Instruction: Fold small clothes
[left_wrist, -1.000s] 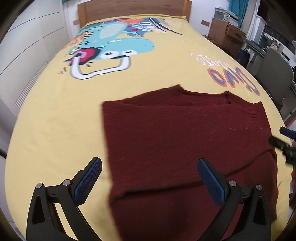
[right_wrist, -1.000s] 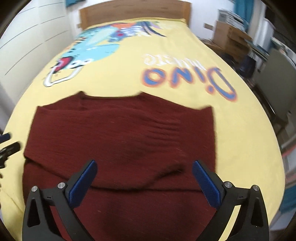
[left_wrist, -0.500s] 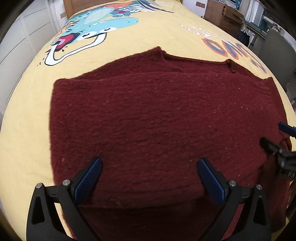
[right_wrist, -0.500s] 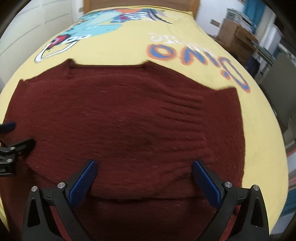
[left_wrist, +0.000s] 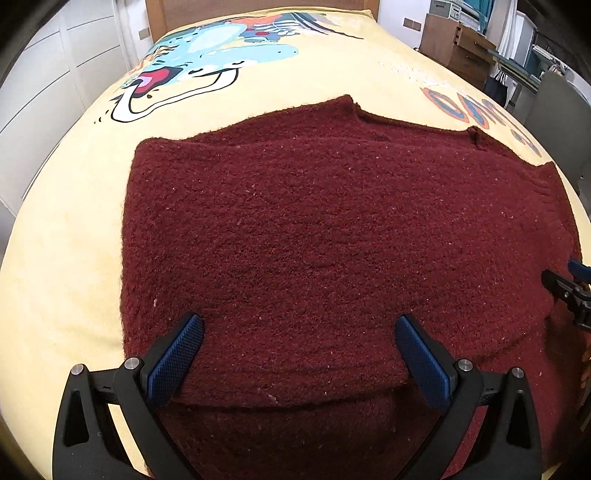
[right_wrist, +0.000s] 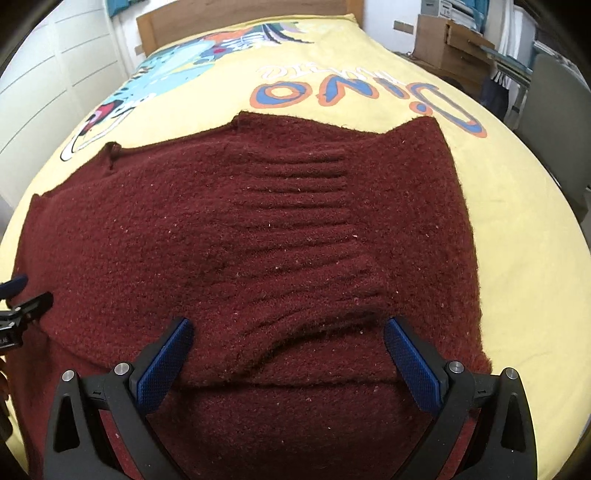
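Observation:
A dark red knitted sweater (left_wrist: 325, 236) lies spread on a yellow bedspread (left_wrist: 66, 236), with a folded layer whose near edge runs across just in front of the fingers. It also fills the right wrist view (right_wrist: 258, 236), where ribbed wrinkles show near its middle. My left gripper (left_wrist: 299, 347) is open and empty, low over the sweater's near left part. My right gripper (right_wrist: 288, 347) is open and empty, low over the near right part. Each gripper's tip shows at the edge of the other's view.
The bedspread carries a cartoon dinosaur print (left_wrist: 192, 70) and coloured lettering (right_wrist: 354, 92). A wooden headboard (right_wrist: 236, 14) is at the far end. White cupboards (left_wrist: 44, 85) stand on the left. A wooden cabinet (left_wrist: 458, 48) and a grey chair (right_wrist: 554, 107) stand on the right.
Both grippers have moved forward and down over the sweater, staying open. The sweater now fills much more of both views.

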